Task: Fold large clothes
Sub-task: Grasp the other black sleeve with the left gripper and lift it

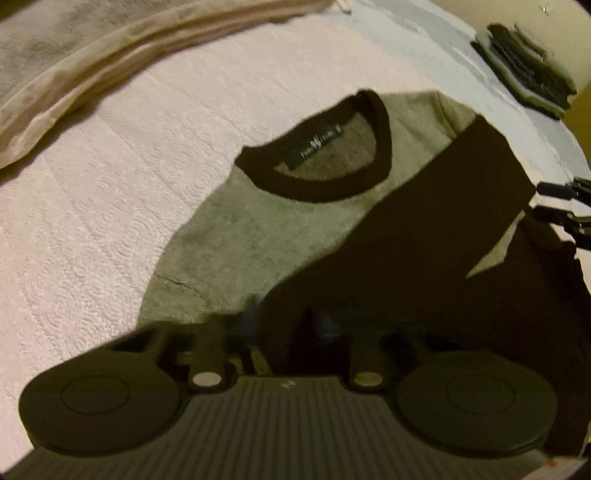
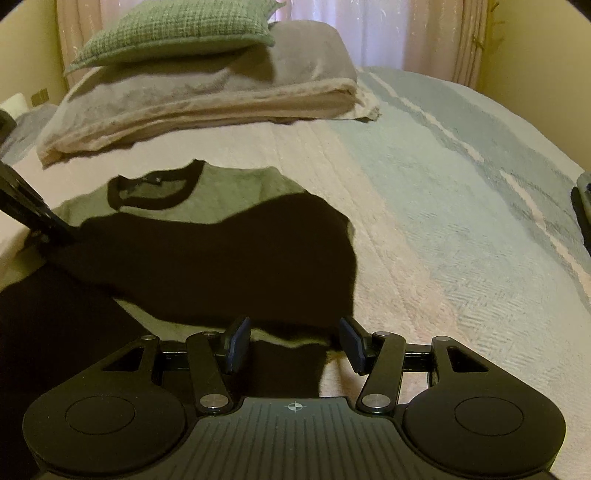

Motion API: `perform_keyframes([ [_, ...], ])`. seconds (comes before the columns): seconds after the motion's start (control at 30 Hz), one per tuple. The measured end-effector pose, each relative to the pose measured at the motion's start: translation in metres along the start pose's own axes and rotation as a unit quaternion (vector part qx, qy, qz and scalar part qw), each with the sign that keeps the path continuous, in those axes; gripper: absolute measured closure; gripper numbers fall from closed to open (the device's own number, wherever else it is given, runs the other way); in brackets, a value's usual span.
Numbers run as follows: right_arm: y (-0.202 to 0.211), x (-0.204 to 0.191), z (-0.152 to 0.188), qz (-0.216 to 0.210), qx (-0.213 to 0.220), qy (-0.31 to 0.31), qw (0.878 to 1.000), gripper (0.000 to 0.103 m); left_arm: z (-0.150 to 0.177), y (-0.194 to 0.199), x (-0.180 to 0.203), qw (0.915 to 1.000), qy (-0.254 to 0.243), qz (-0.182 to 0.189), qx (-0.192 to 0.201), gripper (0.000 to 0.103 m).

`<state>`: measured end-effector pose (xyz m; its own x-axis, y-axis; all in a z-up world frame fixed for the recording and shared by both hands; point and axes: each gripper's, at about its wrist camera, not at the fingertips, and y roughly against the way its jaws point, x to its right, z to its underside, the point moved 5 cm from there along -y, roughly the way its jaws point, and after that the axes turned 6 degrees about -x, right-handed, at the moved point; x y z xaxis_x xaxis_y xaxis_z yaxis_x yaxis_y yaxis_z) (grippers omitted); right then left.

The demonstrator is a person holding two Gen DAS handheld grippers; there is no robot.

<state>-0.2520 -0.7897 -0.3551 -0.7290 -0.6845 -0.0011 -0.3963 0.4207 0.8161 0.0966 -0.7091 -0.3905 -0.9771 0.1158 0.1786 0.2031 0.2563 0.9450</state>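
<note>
A grey-green sweater (image 1: 258, 229) with a black collar (image 1: 380, 147) and black sleeves lies flat on the bed, one black sleeve (image 2: 221, 243) folded across its chest. My left gripper (image 1: 288, 317) is blurred and points down into the black cloth at the sweater's near edge. In the right wrist view its fingers (image 2: 37, 218) end on the sleeve's left end, shut on it. My right gripper (image 2: 294, 343) stands open low over the sweater's hem, with grey and black cloth lying between its blue pads (image 2: 236, 343). That gripper (image 1: 543, 203) also shows by the sleeve's right edge.
The bed has a pink quilted cover (image 1: 92, 221) with pale blue stripes (image 2: 461, 177) to the right. A stack of folded blankets (image 2: 207, 99) with a green cushion (image 2: 173, 33) sits behind the sweater. A dark folded item (image 1: 524, 70) lies at the far bed edge.
</note>
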Motion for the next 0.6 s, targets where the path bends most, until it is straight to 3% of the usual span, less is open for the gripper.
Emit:
perform_keyframes([
  [0.1, -0.008, 0.004, 0.002, 0.014, -0.013, 0.018, 1.0, 0.051, -0.006, 0.017, 0.006, 0.9999, -0.003, 0.012, 0.008, 0.101],
  [0.17, -0.012, 0.003, 0.004, 0.011, -0.018, 0.028, 0.999, 0.049, -0.015, 0.039, 0.01, 0.9988, 0.01, 0.037, 0.03, 0.101],
  [0.23, -0.016, -0.001, 0.006, 0.011, -0.017, 0.042, 0.999, 0.04, -0.027, 0.066, 0.013, 0.9965, 0.018, 0.056, 0.06, 0.101],
  [0.43, -0.028, 0.003, -0.001, 0.03, -0.011, 0.028, 0.999, 0.037, -0.058, 0.141, 0.008, 0.9861, 0.035, 0.089, 0.136, 0.101],
  [0.5, -0.032, 0.01, -0.004, 0.031, -0.008, 0.006, 0.999, 0.036, -0.054, 0.154, 0.0, 0.9858, 0.041, 0.085, 0.139, 0.101],
  [0.6, -0.035, 0.014, -0.008, 0.047, 0.0, 0.007, 0.999, 0.036, -0.037, 0.151, -0.013, 0.9905, 0.05, 0.06, 0.113, 0.101],
])
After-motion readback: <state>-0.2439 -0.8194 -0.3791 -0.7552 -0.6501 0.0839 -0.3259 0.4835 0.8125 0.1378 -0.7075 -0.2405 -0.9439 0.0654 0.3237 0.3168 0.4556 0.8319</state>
